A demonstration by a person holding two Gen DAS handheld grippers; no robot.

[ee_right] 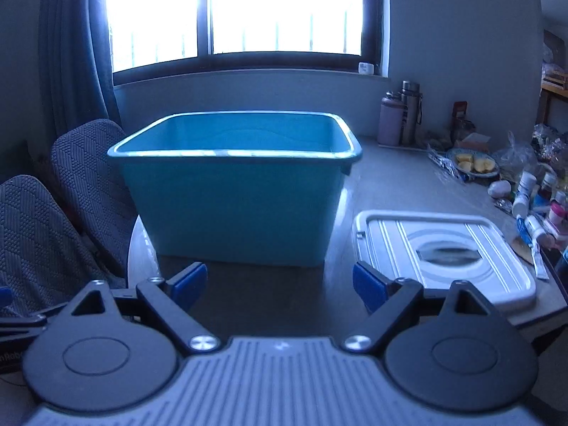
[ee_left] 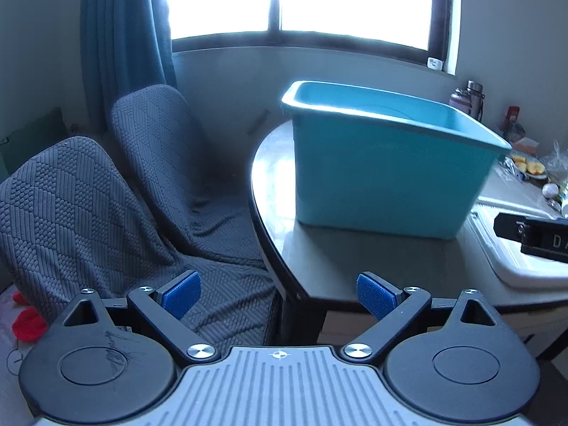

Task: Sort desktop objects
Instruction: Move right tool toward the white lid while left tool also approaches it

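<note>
In the left wrist view, two chairs under a grey quilted cover (ee_left: 117,191) fill the left half of the frame, with a teal curtain (ee_left: 120,35) hanging at upper left beside the bright window (ee_left: 301,0). At lower centre the left gripper (ee_left: 278,296) has its blue-padded fingers (ee_left: 181,293) spread wide, with nothing between them; it sits over the near edge of the dark table (ee_left: 355,266). Right of centre a teal plastic bin (ee_left: 387,177) stands upright on the table, open at the top. At the far right edge, part of the black right gripper (ee_left: 536,236) shows above the white lid.

In the right wrist view, the covered chairs (ee_right: 53,213) sit at the left edge. The bin (ee_right: 234,198) stands at centre frame on the table (ee_right: 390,181); what the view shows of its inside is bare. Below it the right gripper (ee_right: 280,284) is likewise wide open and holds nothing. Just right of the bin, at lower right, a white lid (ee_right: 447,248) with a recessed handle lies flat on the table. Further right, along the frame edge, a cluster of small bottles and tubes (ee_right: 532,206) lies on the table, with a plate of yellow food (ee_right: 474,165) behind them and two tall flasks (ee_right: 401,117) at upper right near the windowsill.
</note>
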